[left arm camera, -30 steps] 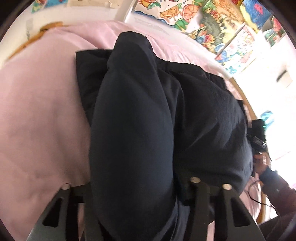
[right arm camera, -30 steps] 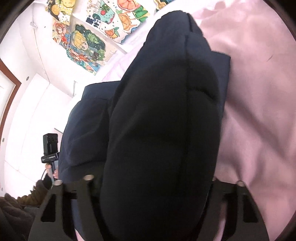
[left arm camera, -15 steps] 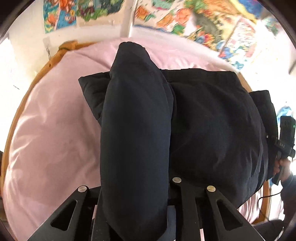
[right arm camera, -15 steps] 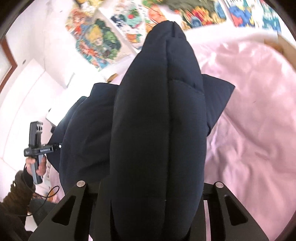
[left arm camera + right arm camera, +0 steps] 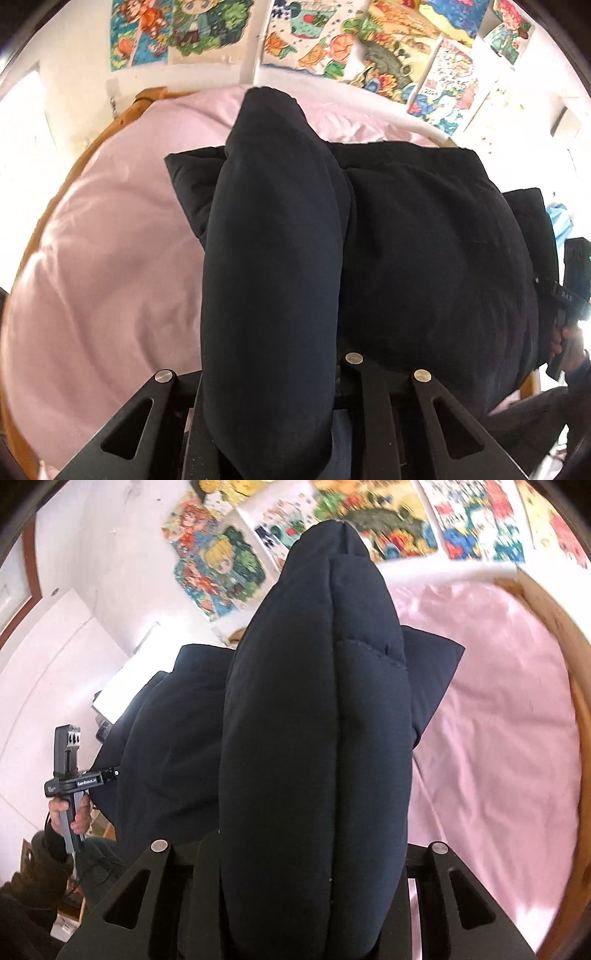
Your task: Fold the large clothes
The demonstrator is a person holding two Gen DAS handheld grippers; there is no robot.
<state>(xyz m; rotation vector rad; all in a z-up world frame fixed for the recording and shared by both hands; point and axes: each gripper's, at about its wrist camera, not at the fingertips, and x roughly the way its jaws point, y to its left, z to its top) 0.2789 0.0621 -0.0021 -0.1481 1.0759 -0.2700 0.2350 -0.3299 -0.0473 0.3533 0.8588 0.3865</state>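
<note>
While a dark padded jacket (image 5: 424, 258) hangs above the pink bed (image 5: 110, 277), both grippers' fingers stay clamped on its folds, which hide the fingertips completely.

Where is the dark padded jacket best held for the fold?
At the puffy edge rolls, as now: left claw and right claw each pinch one thick roll of the dark jacket from the near side of the pink bed; the rest hangs toward the bed.

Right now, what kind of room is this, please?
Most likely a bedroom, perhaps a child's: a pink sheet covers a wooden-framed bed, and bright cartoon drawings hang on the wall.
</note>
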